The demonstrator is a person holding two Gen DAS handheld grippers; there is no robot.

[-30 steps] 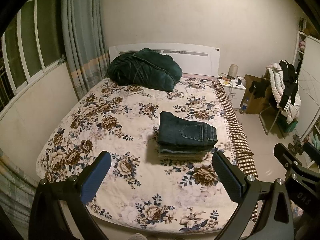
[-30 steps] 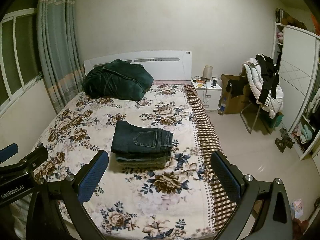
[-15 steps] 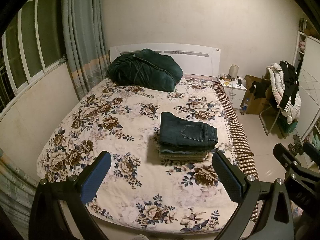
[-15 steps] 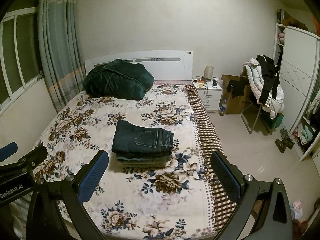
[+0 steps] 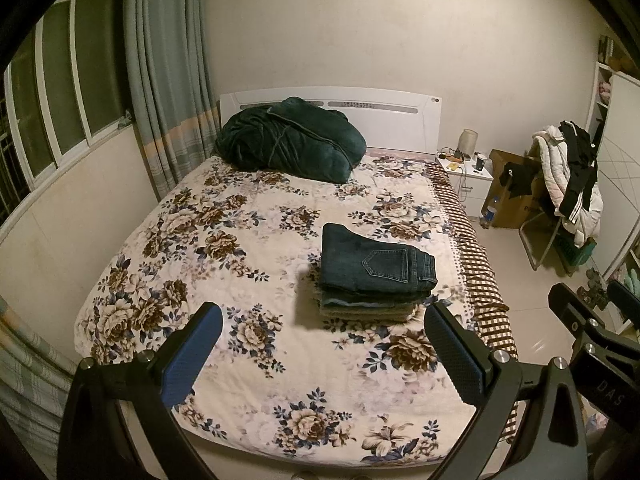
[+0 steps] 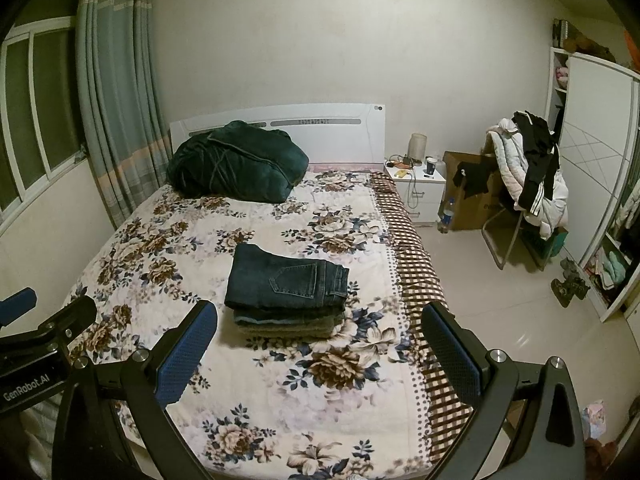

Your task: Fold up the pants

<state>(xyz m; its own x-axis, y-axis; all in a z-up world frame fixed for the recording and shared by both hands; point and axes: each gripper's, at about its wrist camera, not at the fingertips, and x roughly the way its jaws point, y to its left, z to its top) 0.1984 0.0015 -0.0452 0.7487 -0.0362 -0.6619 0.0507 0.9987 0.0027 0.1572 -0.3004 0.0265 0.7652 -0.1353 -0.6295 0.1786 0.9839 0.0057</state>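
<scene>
A stack of folded pants, dark blue jeans on top (image 5: 376,266), lies on the floral bedspread (image 5: 248,240), right of the bed's middle. It also shows in the right wrist view (image 6: 286,280). My left gripper (image 5: 322,350) is open and empty, held above the foot of the bed, well short of the stack. My right gripper (image 6: 320,346) is open and empty too, beside the left one. The right gripper shows at the right edge of the left wrist view (image 5: 592,320), and the left gripper shows at the left edge of the right wrist view (image 6: 40,320).
A dark green bundled duvet (image 5: 292,144) lies by the white headboard. A nightstand (image 6: 416,188), a cardboard box (image 6: 472,196) and a chair heaped with clothes (image 6: 528,176) stand right of the bed. A wardrobe (image 6: 592,160) is at far right. Curtains and a window are left.
Both grippers have barely shifted; the view has drifted very slightly. The pants stack has not moved.
</scene>
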